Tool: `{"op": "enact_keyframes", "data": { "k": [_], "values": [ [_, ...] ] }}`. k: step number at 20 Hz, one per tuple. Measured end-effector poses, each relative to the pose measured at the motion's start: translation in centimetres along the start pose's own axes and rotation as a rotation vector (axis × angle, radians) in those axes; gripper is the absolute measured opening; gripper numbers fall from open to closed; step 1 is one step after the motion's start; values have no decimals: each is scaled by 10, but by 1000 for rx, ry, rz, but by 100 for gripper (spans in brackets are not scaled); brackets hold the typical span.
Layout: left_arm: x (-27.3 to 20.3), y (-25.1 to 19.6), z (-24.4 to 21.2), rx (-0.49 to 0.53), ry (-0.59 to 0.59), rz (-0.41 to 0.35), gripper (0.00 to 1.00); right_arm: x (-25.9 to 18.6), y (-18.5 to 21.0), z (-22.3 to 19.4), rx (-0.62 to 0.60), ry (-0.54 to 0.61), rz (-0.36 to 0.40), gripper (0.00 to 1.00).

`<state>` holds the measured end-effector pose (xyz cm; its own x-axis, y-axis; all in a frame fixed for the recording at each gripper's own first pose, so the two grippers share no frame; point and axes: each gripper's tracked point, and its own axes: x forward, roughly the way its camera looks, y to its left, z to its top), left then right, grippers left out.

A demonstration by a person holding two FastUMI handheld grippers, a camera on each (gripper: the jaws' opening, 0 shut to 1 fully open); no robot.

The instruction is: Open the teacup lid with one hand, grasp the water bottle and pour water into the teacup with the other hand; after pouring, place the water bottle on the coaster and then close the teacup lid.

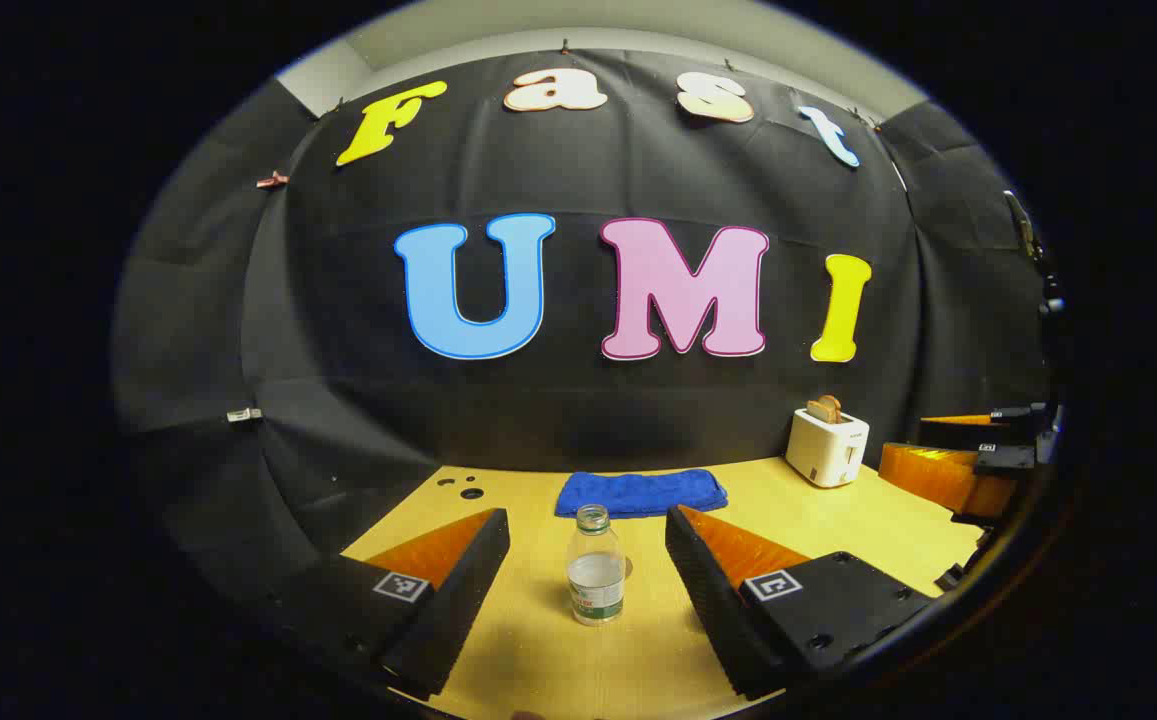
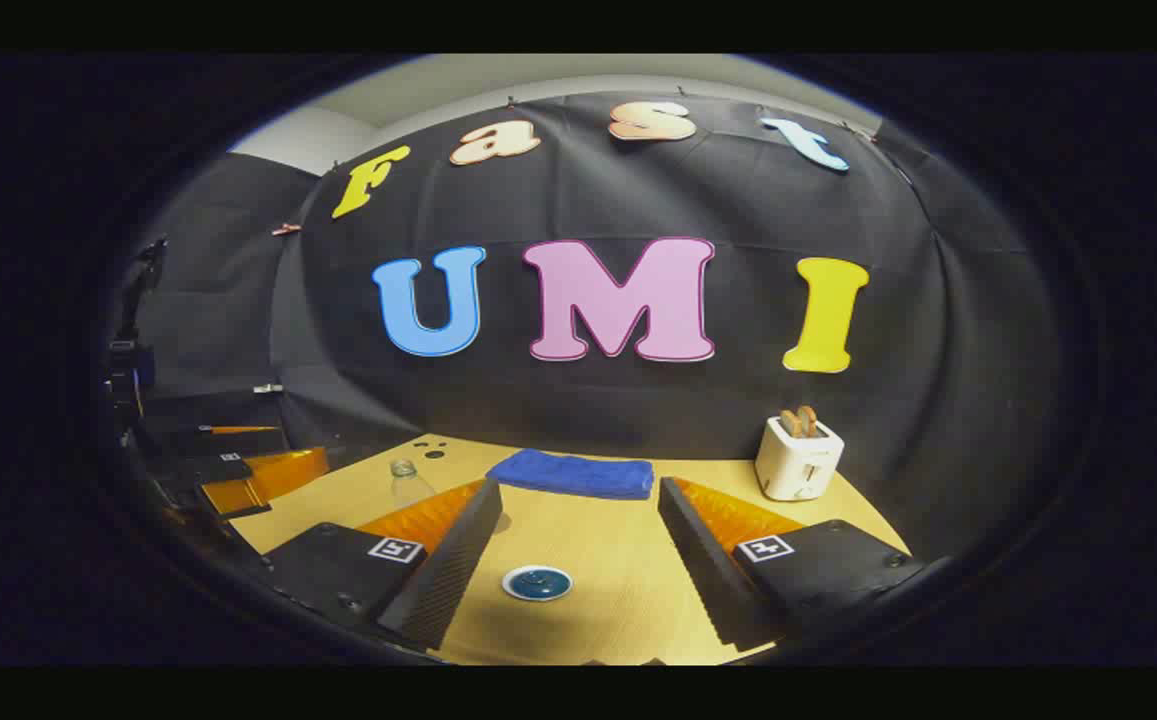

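Note:
A clear water bottle (image 1: 596, 566), partly filled, stands upright on the wooden table (image 1: 838, 525). My left gripper (image 1: 588, 516) is open, with the bottle between its two fingers and a gap on each side. In the right gripper view a small round teacup with a dark blue lid (image 2: 537, 583) sits on the table. My right gripper (image 2: 580, 490) is open, one finger on each side of the teacup and above it. The bottle (image 2: 404, 482) also peeks out beyond that gripper's left finger. Each gripper also appears at the edge of the other's view: the right gripper (image 1: 978, 455), the left gripper (image 2: 228, 460).
A folded blue towel (image 1: 640, 493) lies at the back of the table near the wall. A white toaster (image 1: 827, 447) with bread in it stands at the back right. A few small dark holes (image 1: 471, 492) mark the table's back left corner.

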<state>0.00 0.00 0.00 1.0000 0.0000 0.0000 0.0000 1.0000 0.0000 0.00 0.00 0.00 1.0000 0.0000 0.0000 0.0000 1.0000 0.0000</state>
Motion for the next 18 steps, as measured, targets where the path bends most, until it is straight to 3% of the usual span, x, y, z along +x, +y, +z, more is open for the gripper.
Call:
{"op": "enact_keyframes", "data": {
  "k": [10, 18],
  "values": [
    [4, -10, -28, -40, 80, -23, 97, 15, 21, -22, -23, 42, 52, 98],
    [13, 7, -34, -13, 75, 26, 97, 31, 35, -41, -25, 75, 92, 98]
  ]
}}
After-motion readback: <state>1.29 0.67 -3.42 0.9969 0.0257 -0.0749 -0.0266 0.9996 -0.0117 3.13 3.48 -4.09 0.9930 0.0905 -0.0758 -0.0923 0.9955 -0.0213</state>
